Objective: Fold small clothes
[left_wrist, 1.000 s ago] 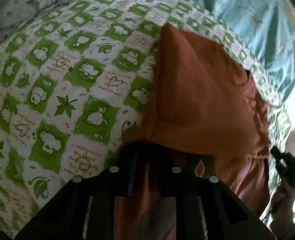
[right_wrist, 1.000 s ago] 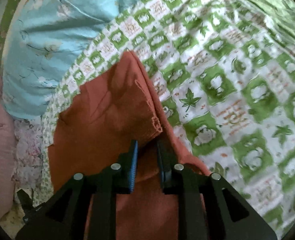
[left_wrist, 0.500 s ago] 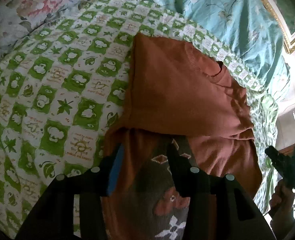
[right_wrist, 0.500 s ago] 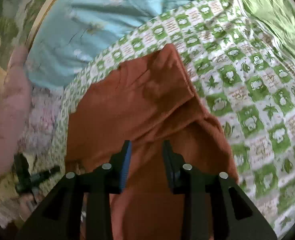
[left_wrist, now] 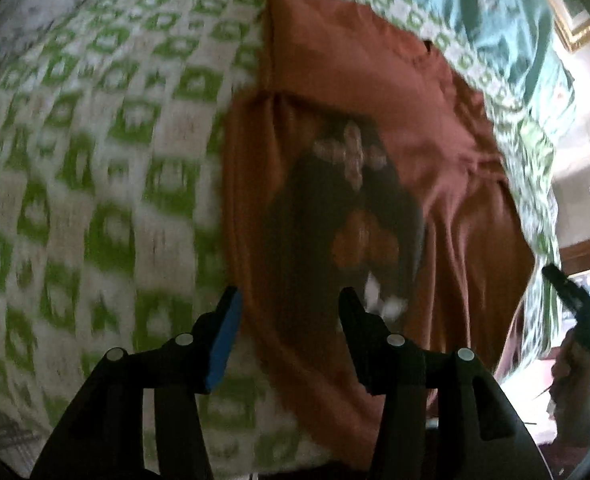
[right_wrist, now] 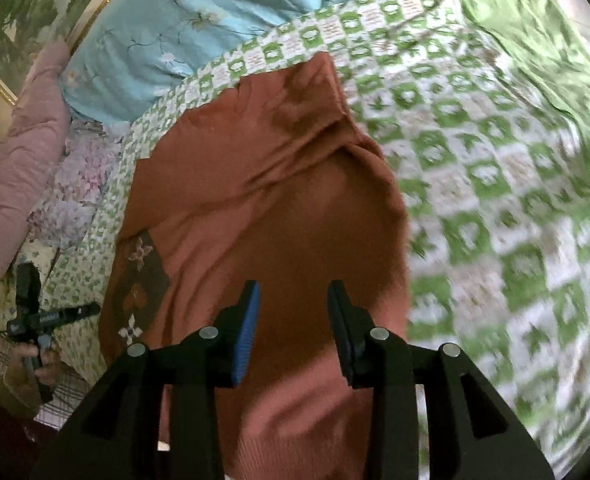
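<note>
A small rust-orange sweater (left_wrist: 375,120) with a dark patterned patch (left_wrist: 355,208) lies folded on the green-and-white checked bedspread (left_wrist: 95,160). My left gripper (left_wrist: 291,312) is open and empty above the sweater's near left edge. In the right wrist view the sweater (right_wrist: 275,200) lies with its far part folded over. My right gripper (right_wrist: 293,316) is open and empty above its near part. The right gripper also shows in the left wrist view (left_wrist: 579,300), and the left gripper in the right wrist view (right_wrist: 39,316).
A light blue floral quilt (right_wrist: 195,20) lies bunched at the far side of the bed. A shiny green cover (right_wrist: 535,60) lies at the far right. A pink sleeve (right_wrist: 19,152) and a framed picture (right_wrist: 23,12) are at the left.
Both grippers opened, let go of the sweater and drew back toward its near edge. The lifted orange part now lies folded over the sweater.
</note>
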The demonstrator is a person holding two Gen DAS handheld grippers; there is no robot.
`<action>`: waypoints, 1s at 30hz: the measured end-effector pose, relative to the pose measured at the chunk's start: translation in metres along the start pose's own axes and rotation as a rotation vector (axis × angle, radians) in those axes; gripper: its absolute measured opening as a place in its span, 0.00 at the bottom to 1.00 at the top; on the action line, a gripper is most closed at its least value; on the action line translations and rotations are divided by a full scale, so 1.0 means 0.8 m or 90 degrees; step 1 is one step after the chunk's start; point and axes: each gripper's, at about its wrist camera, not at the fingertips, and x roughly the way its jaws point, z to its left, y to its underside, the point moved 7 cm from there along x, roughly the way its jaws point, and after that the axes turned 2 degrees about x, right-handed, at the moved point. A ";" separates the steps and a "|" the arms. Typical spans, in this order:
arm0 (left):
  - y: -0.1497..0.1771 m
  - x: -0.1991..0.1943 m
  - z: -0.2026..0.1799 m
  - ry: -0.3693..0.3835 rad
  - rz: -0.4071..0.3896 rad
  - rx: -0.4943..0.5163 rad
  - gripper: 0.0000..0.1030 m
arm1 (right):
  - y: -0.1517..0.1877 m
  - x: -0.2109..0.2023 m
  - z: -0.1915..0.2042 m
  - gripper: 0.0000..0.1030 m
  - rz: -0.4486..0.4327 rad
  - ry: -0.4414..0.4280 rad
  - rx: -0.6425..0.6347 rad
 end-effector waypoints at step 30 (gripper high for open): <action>0.101 0.048 -0.038 0.035 0.144 -0.005 0.87 | 0.106 -0.026 -0.051 0.51 0.068 0.055 0.039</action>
